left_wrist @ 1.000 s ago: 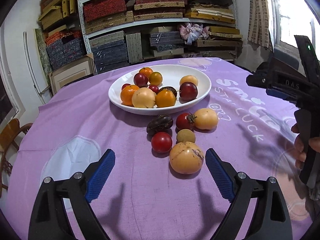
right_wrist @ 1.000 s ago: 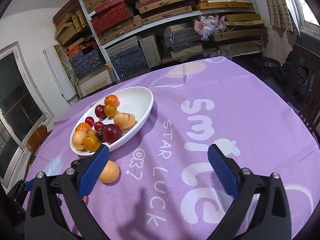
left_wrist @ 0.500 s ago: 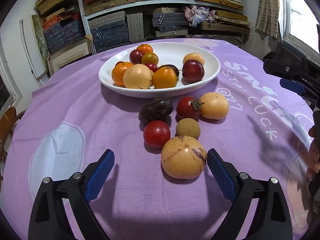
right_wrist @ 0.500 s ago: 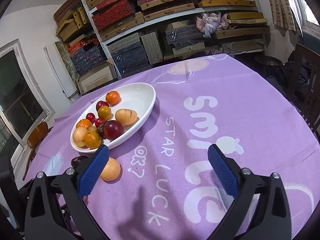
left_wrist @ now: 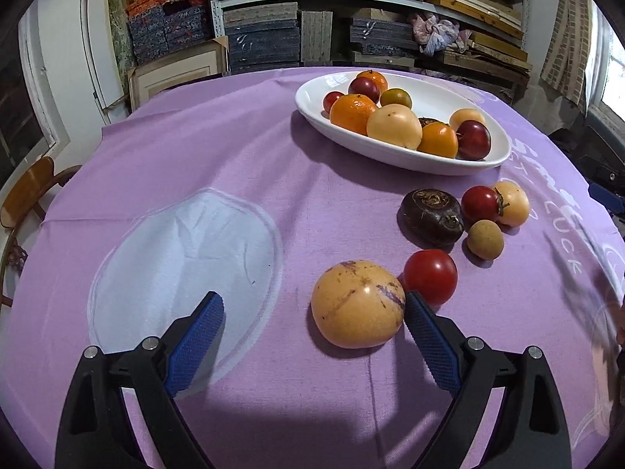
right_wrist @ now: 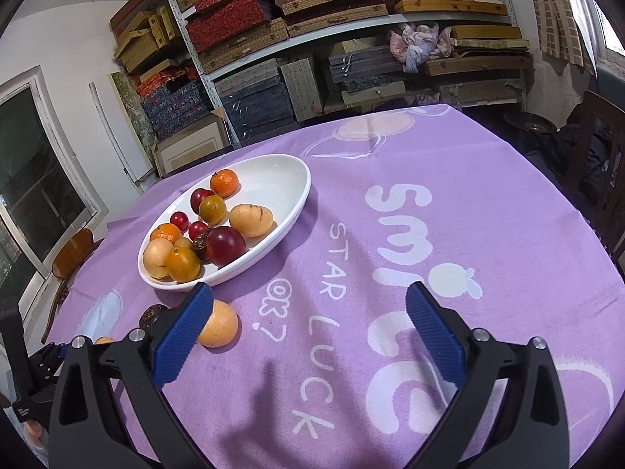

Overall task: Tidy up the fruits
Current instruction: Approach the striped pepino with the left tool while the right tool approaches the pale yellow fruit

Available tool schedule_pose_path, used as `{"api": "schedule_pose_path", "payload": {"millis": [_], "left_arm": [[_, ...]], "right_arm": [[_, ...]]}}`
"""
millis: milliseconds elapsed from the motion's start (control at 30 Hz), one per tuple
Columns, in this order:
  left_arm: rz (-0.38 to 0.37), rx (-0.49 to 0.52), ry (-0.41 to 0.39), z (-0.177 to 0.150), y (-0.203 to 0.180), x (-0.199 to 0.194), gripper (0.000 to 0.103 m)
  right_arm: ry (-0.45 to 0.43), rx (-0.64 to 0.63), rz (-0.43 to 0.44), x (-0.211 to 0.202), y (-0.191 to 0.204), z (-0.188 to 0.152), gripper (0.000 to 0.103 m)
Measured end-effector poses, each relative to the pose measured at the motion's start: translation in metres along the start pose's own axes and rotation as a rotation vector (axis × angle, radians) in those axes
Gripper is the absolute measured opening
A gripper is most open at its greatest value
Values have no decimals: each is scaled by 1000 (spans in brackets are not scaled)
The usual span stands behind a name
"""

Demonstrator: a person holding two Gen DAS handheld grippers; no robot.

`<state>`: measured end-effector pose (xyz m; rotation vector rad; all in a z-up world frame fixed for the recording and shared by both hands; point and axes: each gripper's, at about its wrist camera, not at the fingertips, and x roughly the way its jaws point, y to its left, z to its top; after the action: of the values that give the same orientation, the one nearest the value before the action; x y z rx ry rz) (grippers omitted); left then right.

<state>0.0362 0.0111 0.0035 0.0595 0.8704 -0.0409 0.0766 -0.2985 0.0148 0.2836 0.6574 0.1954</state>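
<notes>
Left gripper (left_wrist: 312, 336): the jaws stand wide apart and grip nothing. The right blue pad (left_wrist: 429, 348) sits against or just beside the lower right flank of the large yellow fruit (left_wrist: 357, 304); contact cannot be confirmed. The left pad (left_wrist: 195, 346) is well clear of that fruit, above a pale oval patch (left_wrist: 183, 258) printed on the purple cloth (left_wrist: 218, 148). The yellow fruit rests on the cloth, inside the span of the jaws but close to the right pad.

Just beyond the yellow fruit, touching or nearly touching it, lies a red tomato (left_wrist: 429, 276). Farther out lies a cluster: a dark fruit (left_wrist: 430, 217), a small brown fruit (left_wrist: 485, 239), a second red tomato (left_wrist: 480, 204) and a pale yellow fruit (left_wrist: 512, 203). These four lie close together, between the red tomato and the dish.

The white oval dish (left_wrist: 394, 152) stands beyond the cluster. It holds orange, yellow and dark red fruits grouped in its near half.

Right gripper (right_wrist: 308, 326): the jaws stand wide apart and hold nothing. It hovers over the white lettering (right_wrist: 402, 230) on the cloth. Its left pad (right_wrist: 181, 336) partly covers an orange-yellow fruit (right_wrist: 220, 324) lying on the cloth near the dish (right_wrist: 289, 211). The right pad (right_wrist: 435, 338) is over bare cloth.

Behind the table, shelves (right_wrist: 312, 35) carry stacked boxes. A wooden chair (left_wrist: 23, 195) stands at the left edge of the table.
</notes>
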Motion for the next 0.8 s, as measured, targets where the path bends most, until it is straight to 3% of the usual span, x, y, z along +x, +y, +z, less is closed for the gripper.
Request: {"api": "schedule_pose_path", "payload": {"millis": [300, 467, 567, 600, 800], "left_arm": [[-82, 23, -36, -2, -2, -7, 87], [-127, 15, -21, 1, -3, -3, 67], [-139, 20, -23, 1, -4, -3, 60], [-150, 25, -21, 1, -5, -3, 47], [-149, 35, -17, 1, -7, -1, 46]], "right_arm": [[9, -18, 8, 1, 1, 0, 97], [12, -43, 8, 1, 5, -2, 97], [13, -53, 8, 1, 7, -2, 97], [15, -55, 11, 1, 7, -2, 97], [38, -116, 41, 2, 19, -6, 97]]}}
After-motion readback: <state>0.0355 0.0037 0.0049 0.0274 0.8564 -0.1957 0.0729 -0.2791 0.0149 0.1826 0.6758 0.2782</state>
